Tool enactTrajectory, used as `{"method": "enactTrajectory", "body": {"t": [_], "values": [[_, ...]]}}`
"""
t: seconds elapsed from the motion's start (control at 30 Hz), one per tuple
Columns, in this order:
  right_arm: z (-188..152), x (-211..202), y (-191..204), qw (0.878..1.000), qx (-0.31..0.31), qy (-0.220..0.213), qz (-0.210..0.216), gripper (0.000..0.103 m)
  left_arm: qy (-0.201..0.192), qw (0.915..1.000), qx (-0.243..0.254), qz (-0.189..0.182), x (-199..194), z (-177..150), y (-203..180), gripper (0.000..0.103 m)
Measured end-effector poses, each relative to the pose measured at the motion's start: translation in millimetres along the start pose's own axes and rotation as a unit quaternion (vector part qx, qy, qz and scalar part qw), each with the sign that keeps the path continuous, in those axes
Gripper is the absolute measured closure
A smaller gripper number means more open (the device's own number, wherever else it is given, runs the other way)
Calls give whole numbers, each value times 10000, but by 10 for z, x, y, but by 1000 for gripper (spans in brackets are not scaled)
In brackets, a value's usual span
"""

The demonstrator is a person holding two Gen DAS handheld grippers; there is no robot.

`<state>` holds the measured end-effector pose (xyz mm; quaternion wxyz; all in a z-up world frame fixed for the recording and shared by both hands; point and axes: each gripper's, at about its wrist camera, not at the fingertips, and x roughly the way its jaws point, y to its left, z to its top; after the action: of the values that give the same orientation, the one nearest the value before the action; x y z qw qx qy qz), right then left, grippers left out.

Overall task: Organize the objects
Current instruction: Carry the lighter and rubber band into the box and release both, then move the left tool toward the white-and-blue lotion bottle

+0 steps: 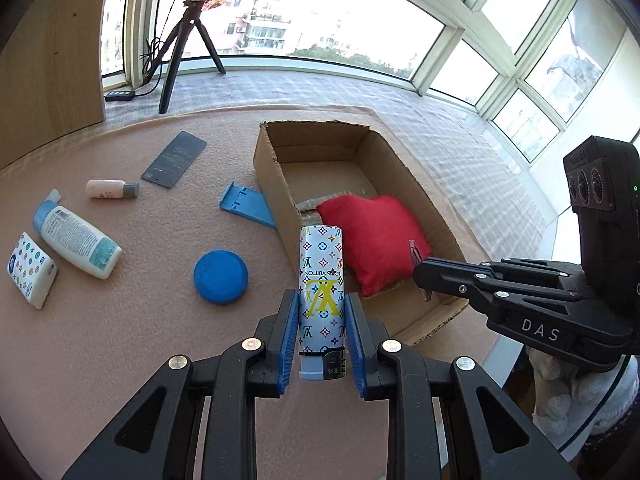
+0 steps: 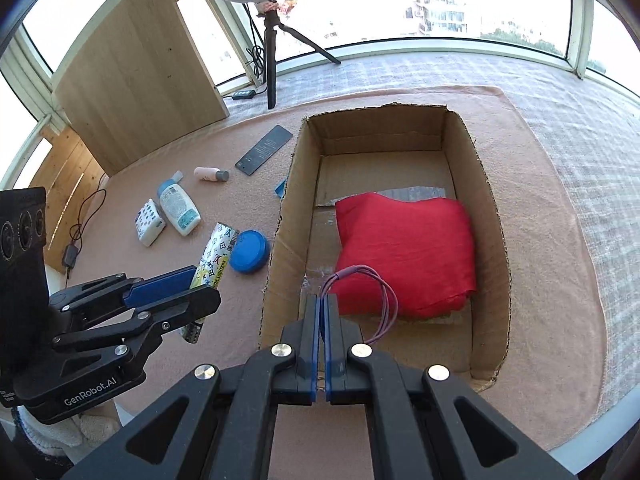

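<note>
My left gripper (image 1: 321, 300) is shut on a white can with a coloured monogram print (image 1: 321, 272), held lengthwise near the left wall of the open cardboard box (image 1: 272, 176). In the right wrist view the same can (image 2: 218, 248) sticks out of the left gripper (image 2: 206, 286) over the mat. My right gripper (image 2: 323, 300) is shut on a looped purple cord (image 2: 384, 292) above the near end of the box (image 2: 492, 200). A red cushion (image 2: 408, 248) lies inside the box. The right gripper (image 1: 420, 276) is also in the left wrist view, at the box's near right corner.
On the pink mat left of the box lie a blue round lid (image 1: 221, 277), a white bottle with a blue cap (image 1: 76, 240), a small pink bottle (image 1: 110, 189), a patterned white pack (image 1: 31, 269), a dark card (image 1: 174, 159) and a blue plastic stand (image 1: 248, 204). A tripod (image 1: 180, 44) and a wooden board (image 2: 136, 80) stand at the back.
</note>
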<state>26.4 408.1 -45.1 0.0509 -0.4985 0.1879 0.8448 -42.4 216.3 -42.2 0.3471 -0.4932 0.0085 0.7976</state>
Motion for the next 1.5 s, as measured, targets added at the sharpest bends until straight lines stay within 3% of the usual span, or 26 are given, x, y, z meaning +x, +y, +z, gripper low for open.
{"method": "enactTrajectory", "body": {"t": [0.2, 0.43, 0.47, 0.53, 0.57, 0.7, 0.93, 1.17, 1.5], "values": [[-25, -13, -219, 9999, 134, -12, -76, 101, 100, 9996, 257, -47, 241, 123, -319, 78], [-34, -31, -377, 9995, 303, -55, -79, 99, 146, 9993, 328, -86, 374, 215, -416, 77], [-28, -32, -392, 9994, 336, -48, -71, 96, 149, 9994, 313, -76, 381, 226, -412, 74], [-17, -27, -402, 9992, 372, -19, -110, 78, 117, 9997, 217, -23, 372, 241, -387, 53], [-15, -35, -402, 9991, 381, -57, -157, 66, 85, 9998, 177, -19, 361, 246, -363, 52], [15, -43, -361, 9992, 354, -91, -168, 65, 6, 10000, 61, 71, 291, 246, -256, 52], [177, 25, -47, 9998, 53, -117, 122, 65, -177, 9982, -265, 504, 54, 172, 86, 52], [312, 259, 451, 9987, -468, 72, 195, 65, -387, 9907, -816, 1022, -211, -28, 601, 51], [404, 589, 1087, 9933, -1078, 295, 283, 64, -504, 9770, -1401, 1525, -497, -356, 1216, 32]]}}
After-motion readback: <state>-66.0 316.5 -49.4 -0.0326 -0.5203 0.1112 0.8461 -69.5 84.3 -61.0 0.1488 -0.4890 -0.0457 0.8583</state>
